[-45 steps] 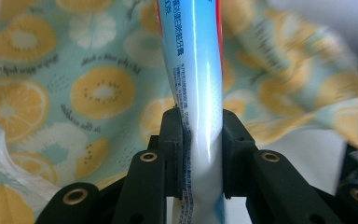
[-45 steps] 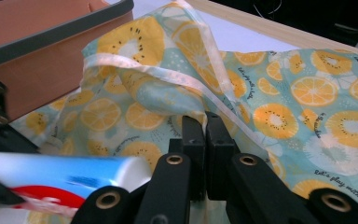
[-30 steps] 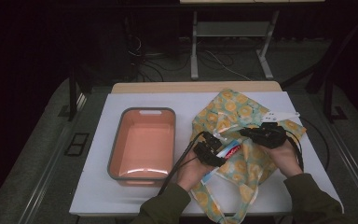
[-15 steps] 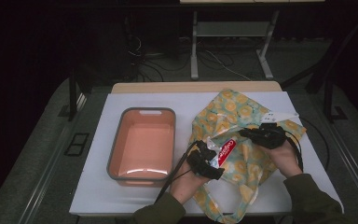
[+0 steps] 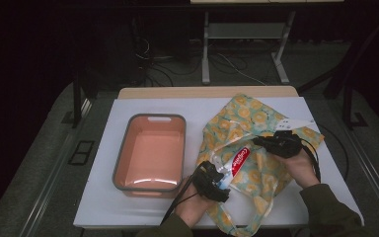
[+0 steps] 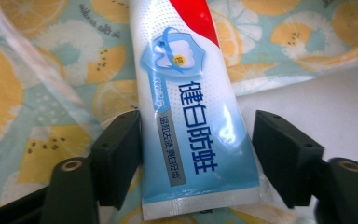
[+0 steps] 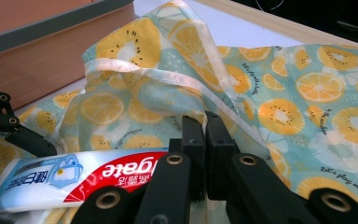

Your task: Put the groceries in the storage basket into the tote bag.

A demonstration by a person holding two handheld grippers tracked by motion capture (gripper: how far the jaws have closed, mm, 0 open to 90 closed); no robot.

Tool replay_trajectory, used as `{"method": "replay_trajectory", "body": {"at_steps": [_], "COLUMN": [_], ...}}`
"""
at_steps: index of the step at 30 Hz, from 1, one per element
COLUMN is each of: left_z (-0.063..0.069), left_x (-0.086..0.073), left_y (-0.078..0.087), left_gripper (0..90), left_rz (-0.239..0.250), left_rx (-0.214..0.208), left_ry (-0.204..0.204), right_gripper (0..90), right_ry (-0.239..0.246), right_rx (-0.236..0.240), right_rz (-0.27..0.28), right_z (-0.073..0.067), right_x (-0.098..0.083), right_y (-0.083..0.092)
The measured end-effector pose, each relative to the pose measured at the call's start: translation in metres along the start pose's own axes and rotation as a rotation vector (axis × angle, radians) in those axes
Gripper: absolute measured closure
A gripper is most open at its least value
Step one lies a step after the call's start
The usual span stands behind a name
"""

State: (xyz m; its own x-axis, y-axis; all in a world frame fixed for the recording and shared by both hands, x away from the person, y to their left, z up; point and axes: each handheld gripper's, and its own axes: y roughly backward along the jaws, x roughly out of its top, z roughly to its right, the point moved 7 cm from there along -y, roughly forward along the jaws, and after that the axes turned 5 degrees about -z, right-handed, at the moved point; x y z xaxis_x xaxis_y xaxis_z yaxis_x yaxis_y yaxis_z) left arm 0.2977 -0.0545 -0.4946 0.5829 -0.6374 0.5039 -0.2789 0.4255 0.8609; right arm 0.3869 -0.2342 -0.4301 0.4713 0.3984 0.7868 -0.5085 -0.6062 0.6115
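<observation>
**Toothpaste tube at the bag's mouth**

Right now the toothpaste tube (image 5: pixel 237 163) lies slantwise on the near-left part of the fruit-print bag (image 5: pixel 261 123), right of the salmon bin (image 5: pixel 150 153). It looks light, soft-bodied and glossy, so likely slippery; its flat crimped tail seems the firmest place to pinch. The left gripper (image 6: pixel 196 163) has just been opening, its jaws spread either side of that tail, one barely touching. The right gripper (image 7: pixel 205 140) is pressed together on the bag's fabric. Count: one tube, one bag, one bin, two grippers.
</observation>
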Motion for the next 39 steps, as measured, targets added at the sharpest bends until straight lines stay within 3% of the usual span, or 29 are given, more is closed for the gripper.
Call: {"method": "replay_trajectory", "body": {"at_steps": [10,22,29,31,35,39], "left_z": [0.001,-0.014,-0.024,-0.025,-0.025,-0.026], "left_x": [0.013,0.055,0.078,0.086,0.092,0.085], "left_y": [-0.003,-0.016,-0.039,-0.044,-0.049,-0.043], "left_gripper": [43.3,45.5,45.4,45.0,43.9,41.0], "left_rz": [0.017,0.067,0.089,0.114,0.132,0.152], "left_rx": [0.021,-0.040,-0.049,-0.059,-0.064,-0.055], "left_ry": [0.015,0.077,0.110,0.123,0.113,0.081], "right_gripper": [88.1,88.1,88.1,88.1,88.1,88.0], "right_ry": [-0.003,-0.004,0.002,0.003,0.004,0.004], "right_rx": [-0.001,0.002,0.004,0.005,0.007,0.011], "right_rz": [0.001,0.003,0.000,-0.002,-0.005,-0.008], "right_z": [0.000,0.000,0.000,0.000,-0.001,-0.001], "right_x": [0.000,0.000,0.000,0.000,-0.001,-0.002], "right_y": [0.001,0.001,0.000,0.000,0.000,-0.001]}}
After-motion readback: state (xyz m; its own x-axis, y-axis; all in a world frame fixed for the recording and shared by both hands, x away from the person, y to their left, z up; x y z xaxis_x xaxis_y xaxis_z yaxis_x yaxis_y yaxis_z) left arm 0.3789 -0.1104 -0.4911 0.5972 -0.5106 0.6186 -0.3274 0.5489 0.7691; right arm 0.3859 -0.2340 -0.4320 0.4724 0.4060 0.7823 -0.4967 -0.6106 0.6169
